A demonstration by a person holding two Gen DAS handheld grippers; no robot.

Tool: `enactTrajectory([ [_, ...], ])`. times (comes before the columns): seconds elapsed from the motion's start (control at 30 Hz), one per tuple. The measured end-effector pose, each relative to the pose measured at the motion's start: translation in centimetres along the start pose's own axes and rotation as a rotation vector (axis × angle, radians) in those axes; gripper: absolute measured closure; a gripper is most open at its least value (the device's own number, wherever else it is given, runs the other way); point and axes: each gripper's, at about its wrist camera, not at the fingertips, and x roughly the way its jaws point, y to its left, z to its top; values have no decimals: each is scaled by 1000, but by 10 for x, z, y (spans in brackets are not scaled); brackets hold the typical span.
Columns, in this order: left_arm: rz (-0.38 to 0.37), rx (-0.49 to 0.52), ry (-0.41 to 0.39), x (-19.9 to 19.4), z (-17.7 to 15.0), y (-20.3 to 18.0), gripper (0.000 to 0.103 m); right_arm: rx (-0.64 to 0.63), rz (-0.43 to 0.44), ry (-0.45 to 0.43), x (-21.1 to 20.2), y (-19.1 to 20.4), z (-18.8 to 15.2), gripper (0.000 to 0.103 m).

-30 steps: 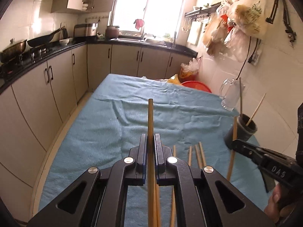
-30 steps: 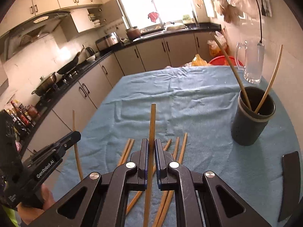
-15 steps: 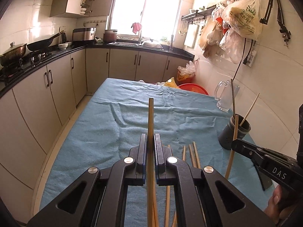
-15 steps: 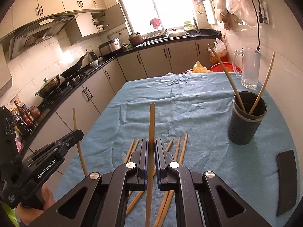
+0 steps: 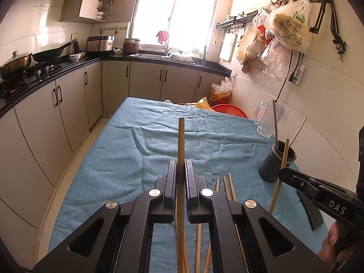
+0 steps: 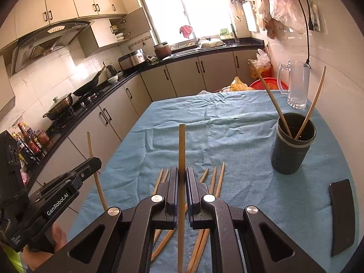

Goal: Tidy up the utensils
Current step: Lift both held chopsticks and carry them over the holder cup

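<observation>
Holding chopsticks: each hand-held gripper pinches one wooden chopstick upright above the worktop.
Left hand-held gripper [image 5: 180, 170]: jaws pressed together on a chopstick [image 5: 181, 141] that runs up between the pads and sticks out well past the tips; from the right wrist view this same gripper [image 6: 96, 162] sits at the left edge, its stick tilted slightly.
Right hand-held gripper [image 6: 181, 177]: jaws pinching another chopstick [image 6: 181, 145], also standing nearly straight up; from the left wrist view it enters from the right [image 5: 282, 174], its stick leaning in front of the holder.
Person's hand [image 5: 332, 245]: fingers wrapped round the right gripper's handle, low at the right edge.
Loose chopsticks [image 6: 216, 182]: several lie fanned out flat on the blue cloth just beyond the right gripper's tips, some crossing near their lower ends.
Blue cloth [image 6: 238, 132]: rumpled, covering the whole worktop.
Black flat object [image 6: 342, 213]: lies on the cloth near the right edge, apart from the holder.
Dark utensil holder [image 6: 292, 150]: stands upright to the right, with two chopsticks [image 6: 268, 93] leaning in it, splayed apart.
Glass mug [image 6: 297, 84]: stands behind the holder, by the tiled wall.
</observation>
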Motion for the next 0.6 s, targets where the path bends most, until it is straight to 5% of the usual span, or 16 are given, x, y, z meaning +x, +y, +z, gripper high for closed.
enactTrajectory([
  [0.6, -8, 11, -20, -8, 5, -8, 97, 23, 2, -32, -18, -3, 4, 96],
])
